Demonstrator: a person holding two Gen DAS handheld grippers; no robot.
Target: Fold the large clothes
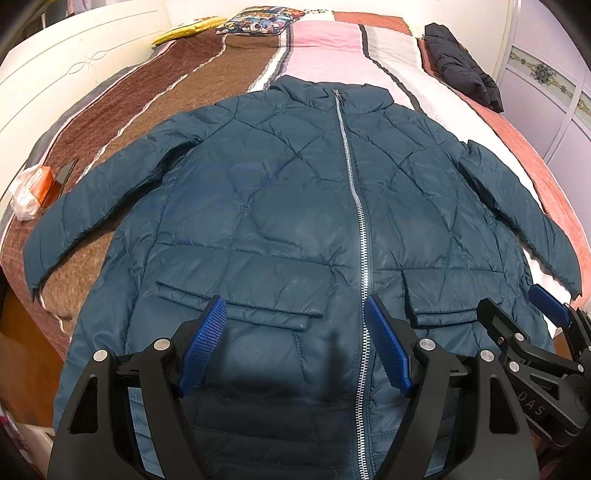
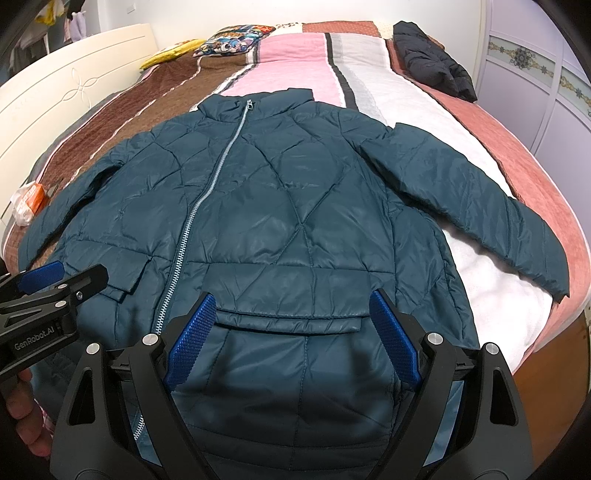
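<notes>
A large teal quilted puffer jacket (image 1: 295, 206) lies flat and zipped on the bed, front up, collar far, both sleeves spread out; it also shows in the right wrist view (image 2: 280, 206). My left gripper (image 1: 295, 321) is open above the lower front, over the left pocket flap and the zipper. My right gripper (image 2: 288, 314) is open above the right pocket flap (image 2: 288, 317). Each gripper appears at the edge of the other's view: the right (image 1: 517, 321), the left (image 2: 62, 277). Neither holds anything.
The bed has a striped brown, pink and white blanket (image 1: 317, 51). A black jacket (image 1: 461, 62) lies at the far right. A patterned pillow (image 1: 255, 20) and yellow item sit at the far end. An orange-and-white packet (image 1: 31, 188) lies by the left sleeve. A cream headboard stands left.
</notes>
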